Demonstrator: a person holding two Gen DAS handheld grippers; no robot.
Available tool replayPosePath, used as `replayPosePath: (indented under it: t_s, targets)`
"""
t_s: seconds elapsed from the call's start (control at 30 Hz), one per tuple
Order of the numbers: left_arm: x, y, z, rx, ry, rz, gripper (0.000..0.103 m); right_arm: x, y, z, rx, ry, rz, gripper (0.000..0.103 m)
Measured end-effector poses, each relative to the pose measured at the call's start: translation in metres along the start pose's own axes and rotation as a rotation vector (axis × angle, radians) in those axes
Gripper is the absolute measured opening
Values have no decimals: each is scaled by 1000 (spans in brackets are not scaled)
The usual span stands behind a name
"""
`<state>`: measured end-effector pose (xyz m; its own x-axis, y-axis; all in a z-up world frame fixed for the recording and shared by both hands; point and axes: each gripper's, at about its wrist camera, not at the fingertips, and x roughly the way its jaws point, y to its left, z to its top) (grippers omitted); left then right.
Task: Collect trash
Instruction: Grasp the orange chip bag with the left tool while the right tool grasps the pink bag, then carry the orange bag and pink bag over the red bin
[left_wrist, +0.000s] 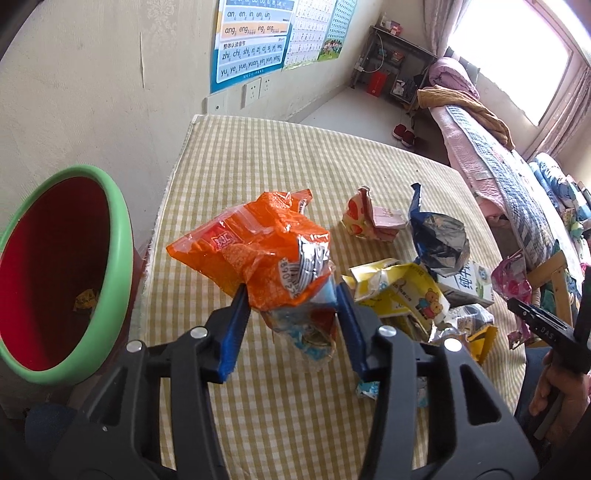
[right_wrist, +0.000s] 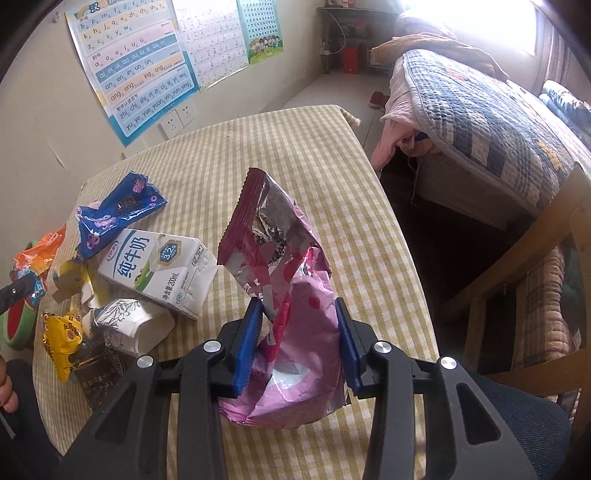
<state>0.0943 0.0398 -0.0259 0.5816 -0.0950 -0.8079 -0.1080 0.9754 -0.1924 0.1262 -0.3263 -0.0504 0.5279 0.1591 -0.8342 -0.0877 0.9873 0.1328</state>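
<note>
Red bin (left_wrist: 55, 273) sits off the table's (left_wrist: 332, 155) left edge. Left tongs (left_wrist: 291, 295) pinch a crumpled orange wrapper (left_wrist: 255, 243) above the cloth, its long axis slanting toward the bin. Right tongs (right_wrist: 299, 310) straddle a pink foil bag (right_wrist: 284, 280), mouth up; whether they're squeezing, I can't tell. Both look light, crinkly, slippery: grab bunched folds.

This is a lived-in bedroom in a home. Ahead and to the right of the tongs stands a bed (right_wrist: 491, 122) heaped with a patchwork quilt (right_wrist: 476, 107) and pink blankets, under a bright curtained window (left_wrist: 513, 55). Red slippers (left_wrist: 403, 134) sit on the floor far ahead. Children's pinyin charts (right_wrist: 136, 70) hang on the wall ahead-left, above wall sockets (left_wrist: 255, 90). A checked tablecloth (left_wrist: 295, 173) covers the table beneath the tongs.
</note>
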Motion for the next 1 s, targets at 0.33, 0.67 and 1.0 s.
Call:
replayPosePath:
  t_s: [0.33, 0.67, 1.0]
  targets:
    - [-34, -4, -10, 51, -49, -10, 45, -34, 12, 2, -5, -54, 30, 38]
    - [-56, 11, -19, 21, -75, -27, 45, -57, 43, 2, -33, -70, 102, 38]
    - [-80, 43, -18, -37, -132, -3, 45, -60, 106, -2, -143, -66, 185, 38]
